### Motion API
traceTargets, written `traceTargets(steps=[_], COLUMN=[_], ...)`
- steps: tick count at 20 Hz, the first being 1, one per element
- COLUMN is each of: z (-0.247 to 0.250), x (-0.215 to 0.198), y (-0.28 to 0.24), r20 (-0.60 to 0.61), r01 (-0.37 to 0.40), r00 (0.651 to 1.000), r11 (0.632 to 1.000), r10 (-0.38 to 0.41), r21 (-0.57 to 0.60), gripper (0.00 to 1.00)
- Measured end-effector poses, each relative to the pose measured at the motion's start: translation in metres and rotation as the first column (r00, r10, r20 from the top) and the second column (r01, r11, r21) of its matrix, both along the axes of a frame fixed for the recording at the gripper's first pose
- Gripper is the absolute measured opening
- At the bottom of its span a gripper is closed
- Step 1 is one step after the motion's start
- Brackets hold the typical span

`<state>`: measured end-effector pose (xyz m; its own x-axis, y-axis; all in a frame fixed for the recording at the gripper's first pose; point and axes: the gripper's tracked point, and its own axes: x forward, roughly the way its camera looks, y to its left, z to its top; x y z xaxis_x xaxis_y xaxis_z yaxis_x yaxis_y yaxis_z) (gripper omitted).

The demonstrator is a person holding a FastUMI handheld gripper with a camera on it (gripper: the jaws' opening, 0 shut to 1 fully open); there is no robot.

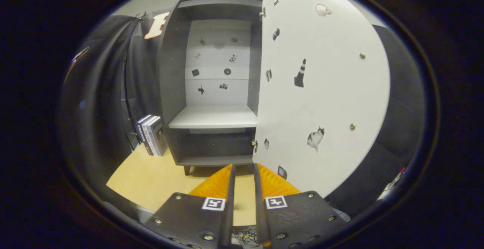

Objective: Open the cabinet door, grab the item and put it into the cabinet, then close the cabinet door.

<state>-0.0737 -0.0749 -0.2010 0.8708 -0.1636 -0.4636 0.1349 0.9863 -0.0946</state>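
Observation:
A dark grey cabinet point(170, 71) stands on the wooden table point(151, 177) with its white door point(332, 101) swung wide open to the right. Inside are a pale shelf point(213, 118) with nothing on it and a white back panel dotted with small stickers. A few upright books point(151, 134) lean against the cabinet's left side. My gripper point(243, 173) hovers over the table in front of the cabinet's base, by the door's lower edge. Its fingers stand a narrow gap apart, with only the table showing between them.
Black cloth walls close in the booth on the left and behind the door. The open door juts out over the table just right of my fingers. Bare tabletop lies between my fingers and the books.

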Motion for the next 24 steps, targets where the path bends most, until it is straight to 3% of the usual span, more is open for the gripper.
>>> traceTargets(steps=[1,7,15,24], z=[-0.015,-0.114,-0.213,-0.265], x=[0.000,-0.004,0.011,0.040], y=[0.002,0.009,0.009,0.015], r20=[-0.030,-0.237,-0.398,-0.475], r01=[-0.009,-0.038,-0.084,-0.142], r00=[0.999,0.970,0.911,0.863], r11=[1.000,0.998,0.993,0.984], r10=[0.009,0.048,0.108,0.175], r21=[0.012,0.046,0.078,0.105], gripper=[0.39,0.69,0.74,0.75])
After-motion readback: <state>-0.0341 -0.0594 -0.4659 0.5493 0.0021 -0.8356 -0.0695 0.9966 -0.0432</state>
